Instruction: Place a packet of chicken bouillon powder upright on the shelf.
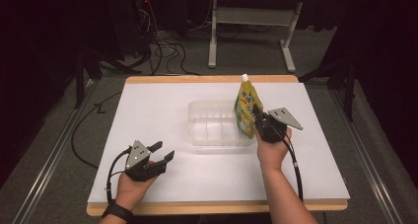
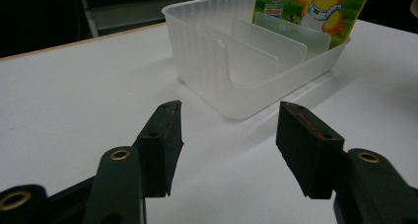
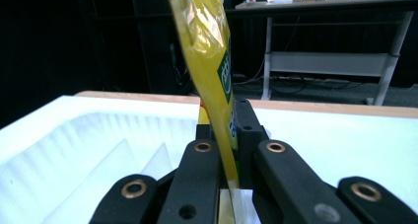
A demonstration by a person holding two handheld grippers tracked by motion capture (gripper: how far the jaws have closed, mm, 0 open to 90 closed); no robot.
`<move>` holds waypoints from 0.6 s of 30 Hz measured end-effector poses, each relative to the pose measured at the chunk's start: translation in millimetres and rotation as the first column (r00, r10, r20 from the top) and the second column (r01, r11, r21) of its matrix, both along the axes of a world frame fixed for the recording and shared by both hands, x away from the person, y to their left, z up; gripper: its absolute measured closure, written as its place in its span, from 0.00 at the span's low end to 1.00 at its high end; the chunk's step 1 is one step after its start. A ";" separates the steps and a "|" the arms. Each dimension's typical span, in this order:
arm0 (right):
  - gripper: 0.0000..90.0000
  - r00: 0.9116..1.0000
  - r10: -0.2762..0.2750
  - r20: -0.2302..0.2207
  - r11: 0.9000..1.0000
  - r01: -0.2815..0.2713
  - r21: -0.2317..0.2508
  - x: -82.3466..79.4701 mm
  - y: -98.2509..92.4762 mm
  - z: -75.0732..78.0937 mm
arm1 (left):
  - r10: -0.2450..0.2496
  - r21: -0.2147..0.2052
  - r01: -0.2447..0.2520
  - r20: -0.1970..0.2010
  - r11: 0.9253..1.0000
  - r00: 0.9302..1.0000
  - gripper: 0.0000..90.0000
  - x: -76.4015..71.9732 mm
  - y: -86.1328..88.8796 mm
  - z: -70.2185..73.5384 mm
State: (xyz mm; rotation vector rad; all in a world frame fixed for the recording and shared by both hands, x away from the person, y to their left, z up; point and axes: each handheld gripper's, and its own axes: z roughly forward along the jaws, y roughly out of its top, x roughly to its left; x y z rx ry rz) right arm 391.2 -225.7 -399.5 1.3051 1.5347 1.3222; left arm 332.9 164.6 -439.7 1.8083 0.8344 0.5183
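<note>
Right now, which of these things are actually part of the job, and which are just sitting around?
In use:
- yellow drink pouch, clamped in the right hand-held gripper
- clear divided bin, pouch at its right end
- left hand-held gripper, open, resting on the table

Just around:
- desk frame behind
- floor cables

On the white desk (image 1: 162, 110), a yellow spouted pouch (image 1: 246, 108) is held upright by the right gripper (image 1: 260, 121) at the right end of a clear plastic bin (image 1: 209, 128), while the left gripper (image 1: 161, 152) is seen with jaws parted, well apart from the bin.
</note>
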 end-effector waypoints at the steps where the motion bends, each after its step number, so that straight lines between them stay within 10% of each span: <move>1: 1.00 1.000 0.000 -0.004 1.000 0.000 -0.003 -0.8 -0.5 -1.1 | -0.001 0.000 0.001 -0.001 1.000 1.000 0.49 0.0 -0.1 0.0; 18: 1.00 0.999 0.008 -0.031 1.000 -0.008 -0.009 -7.2 -4.1 -11.9 | -0.004 0.002 0.004 0.004 1.000 1.000 0.48 -0.7 -0.9 0.5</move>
